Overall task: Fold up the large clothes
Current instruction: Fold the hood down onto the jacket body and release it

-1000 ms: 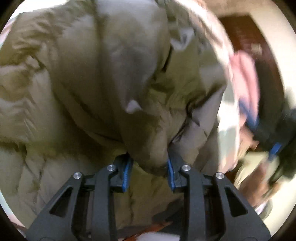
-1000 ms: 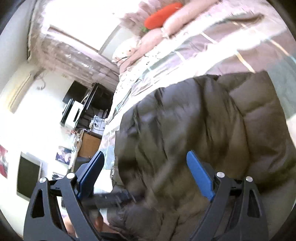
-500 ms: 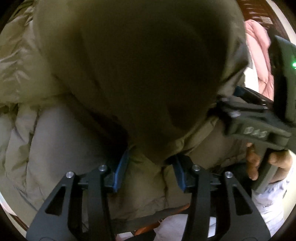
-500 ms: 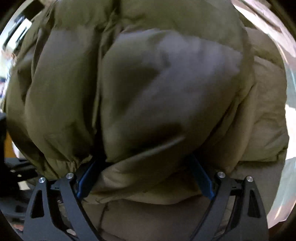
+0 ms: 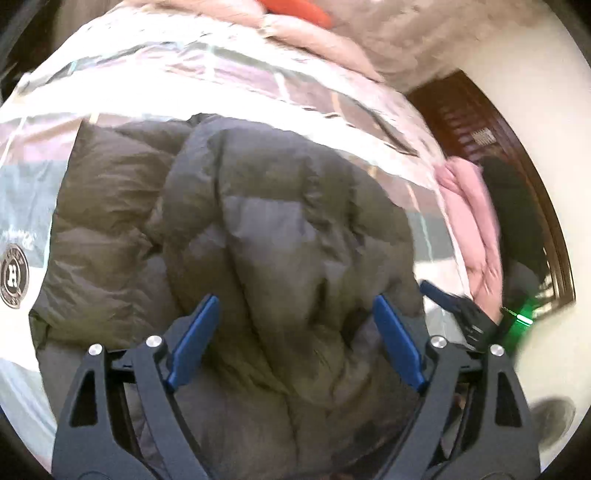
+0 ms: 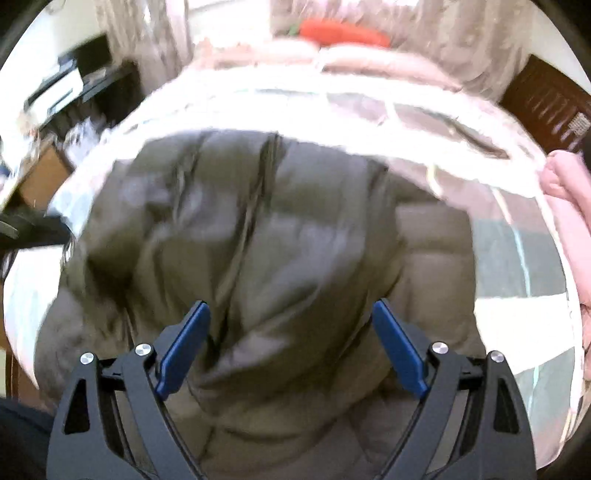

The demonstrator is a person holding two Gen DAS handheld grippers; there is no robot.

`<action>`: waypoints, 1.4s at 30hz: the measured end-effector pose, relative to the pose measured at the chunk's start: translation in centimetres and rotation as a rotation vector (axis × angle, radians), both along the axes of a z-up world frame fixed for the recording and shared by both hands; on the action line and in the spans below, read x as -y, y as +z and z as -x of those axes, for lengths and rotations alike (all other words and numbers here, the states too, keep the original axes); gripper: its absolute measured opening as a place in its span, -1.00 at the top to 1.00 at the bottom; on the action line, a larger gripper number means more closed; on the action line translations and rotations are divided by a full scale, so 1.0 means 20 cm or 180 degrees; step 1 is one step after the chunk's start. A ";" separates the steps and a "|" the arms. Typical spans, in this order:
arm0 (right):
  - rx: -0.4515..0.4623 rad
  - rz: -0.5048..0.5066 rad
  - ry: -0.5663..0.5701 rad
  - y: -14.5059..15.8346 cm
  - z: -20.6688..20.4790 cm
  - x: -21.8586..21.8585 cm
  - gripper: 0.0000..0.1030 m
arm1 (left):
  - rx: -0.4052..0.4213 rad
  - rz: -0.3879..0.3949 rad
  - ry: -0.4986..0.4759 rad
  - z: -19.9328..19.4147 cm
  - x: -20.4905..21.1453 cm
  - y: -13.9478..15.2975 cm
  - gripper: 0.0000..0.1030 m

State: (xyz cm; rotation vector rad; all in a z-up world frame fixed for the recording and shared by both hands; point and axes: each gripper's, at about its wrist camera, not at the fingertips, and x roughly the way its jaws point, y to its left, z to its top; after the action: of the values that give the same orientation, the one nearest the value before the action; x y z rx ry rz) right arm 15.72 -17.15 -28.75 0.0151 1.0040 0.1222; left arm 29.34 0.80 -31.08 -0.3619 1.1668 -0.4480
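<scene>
Left wrist view. Item: olive-brown puffer jacket (image 5: 266, 229), lying on the bed (image 5: 221, 85), on its pale checked cover. Condition: gathered into a thick, roughly compact heap, one padded panel laid over the middle and a darker panel showing at the left. Edges uneven, surface puckered. Left gripper (image 5: 293, 341): fingers (image 5: 194, 341) spread and opening wider, hovering above the jacket; fabric shows in the gap beneath them, but the pads do not press on it. Also present: a pink garment (image 5: 474, 221) at the bed's right edge, a round printed logo (image 5: 14, 275) on the cover at left, an orange cushion (image 5: 295, 13) at the far end, and part of the right-hand tool with a green light (image 5: 522, 317).

Right wrist view. Item: the same jacket (image 6: 258, 236), motion-blurred, with a dark seam or zip line running down its middle. Right gripper (image 6: 291, 345): fingers (image 6: 183, 347) spread wide above the bundle, nothing pinched. Bed cover (image 6: 517, 266) visible on all sides of the jacket.

Progress, judged: main folds appear made and the jacket released by both tools. Remaining, probably: pressing the puffed bundle flat, squaring loose edges, perhaps one further fold. Whether the pink garment is also to be folded cannot be told.
</scene>
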 end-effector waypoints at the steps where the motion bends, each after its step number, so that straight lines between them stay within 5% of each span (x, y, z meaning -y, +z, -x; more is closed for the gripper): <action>1: 0.0011 -0.0137 -0.0062 -0.01 -0.02 0.03 -0.76 | -0.0052 -0.0008 0.0007 -0.03 -0.04 -0.03 -0.55; 4: -0.0149 -0.0474 -0.0100 -0.10 -0.05 0.03 -0.73 | -0.0326 -0.0288 -0.0077 -0.09 0.00 -0.20 -0.43; 9: -0.0604 -0.0391 0.0024 -0.27 -0.04 -0.07 -0.69 | -0.0647 -0.0629 -0.0100 -0.11 0.05 -0.34 -0.48; 13: -0.1043 -0.0410 -0.0028 -0.43 0.02 -0.03 -0.70 | -0.1020 -0.0698 -0.0042 -0.05 -0.04 -0.46 -0.59; 17: -0.1138 -0.0228 0.0028 -0.47 0.02 -0.07 -0.71 | -0.1268 -0.0688 0.0023 -0.04 -0.08 -0.59 -0.70; 26: -0.1194 -0.0044 0.0176 -0.52 0.03 -0.11 -0.78 | -0.1108 -0.1235 -0.0176 0.00 0.03 -0.63 -0.87; 33: -0.1120 0.0060 0.0335 -0.53 0.06 -0.14 -0.80 | -0.1009 -0.1310 -0.0282 0.03 0.13 -0.70 -0.91; 38: -0.0806 -0.0057 0.0095 -0.30 0.04 -0.05 -0.79 | -0.0439 -0.1384 -0.0247 0.10 0.10 -0.37 -0.84; 42: 0.0012 -0.0011 -0.0217 -0.04 0.03 0.06 -0.74 | 0.0367 -0.1442 -0.0021 0.12 0.10 -0.07 -0.86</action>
State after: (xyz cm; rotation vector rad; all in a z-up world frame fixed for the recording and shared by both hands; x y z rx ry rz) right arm 15.12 -18.34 -29.47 0.0524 0.9983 0.0616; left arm 26.95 -1.23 -32.47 0.0599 1.1200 -0.1968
